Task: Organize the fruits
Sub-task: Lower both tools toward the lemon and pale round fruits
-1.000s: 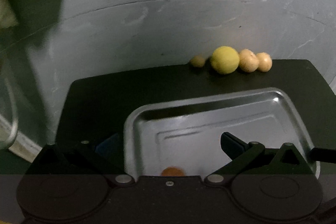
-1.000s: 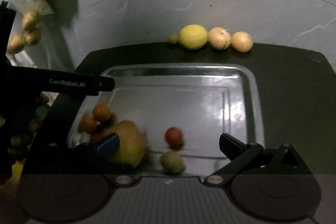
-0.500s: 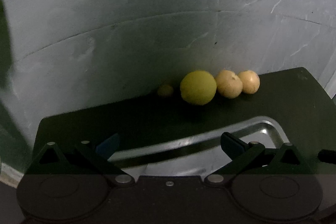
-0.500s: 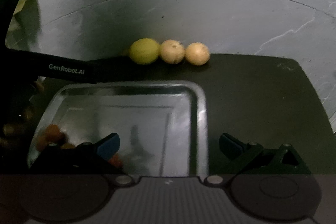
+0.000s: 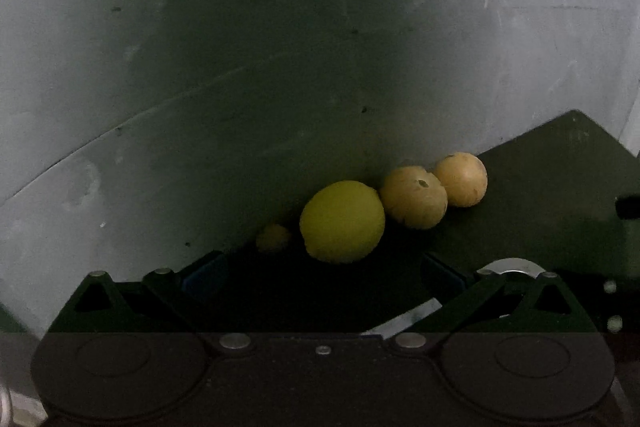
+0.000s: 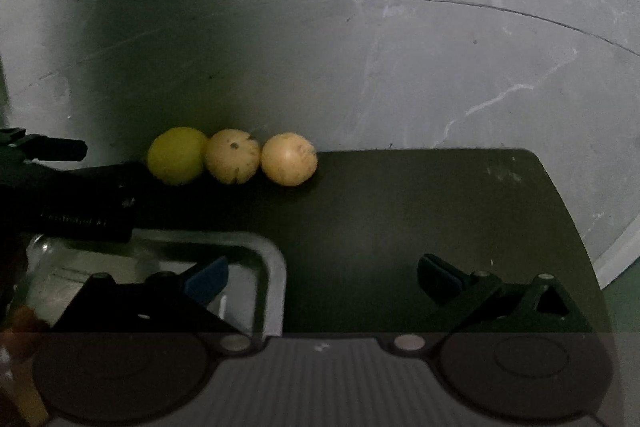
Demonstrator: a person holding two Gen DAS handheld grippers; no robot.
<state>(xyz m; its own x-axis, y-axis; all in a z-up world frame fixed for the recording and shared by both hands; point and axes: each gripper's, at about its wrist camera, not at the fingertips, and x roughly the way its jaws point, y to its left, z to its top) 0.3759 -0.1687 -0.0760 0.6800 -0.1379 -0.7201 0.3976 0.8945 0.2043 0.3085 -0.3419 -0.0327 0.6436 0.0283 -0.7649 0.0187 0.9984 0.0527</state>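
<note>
We are watching dark mat [image 6: 420,227] fill both views; metal tray [image 6: 272,267] sliding down out of frame since second ago. Left gripper [image 5: 324,267], jaws spread and empty, closing on yellow-green fruit [image 5: 342,221] by wall; two tan fruits [image 5: 414,197] touching beside it. Right gripper [image 6: 324,273] also wide, empty, hanging back. We judge pickup coming. Small fruit [image 5: 273,237] sitting left.

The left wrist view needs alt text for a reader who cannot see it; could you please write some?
The open left gripper points at a yellow-green round fruit on a dark mat against a grey wall. Right of it sit two tan round fruits in a row, with a small dim fruit to its left. A corner of a metal tray shows at lower right.
</note>
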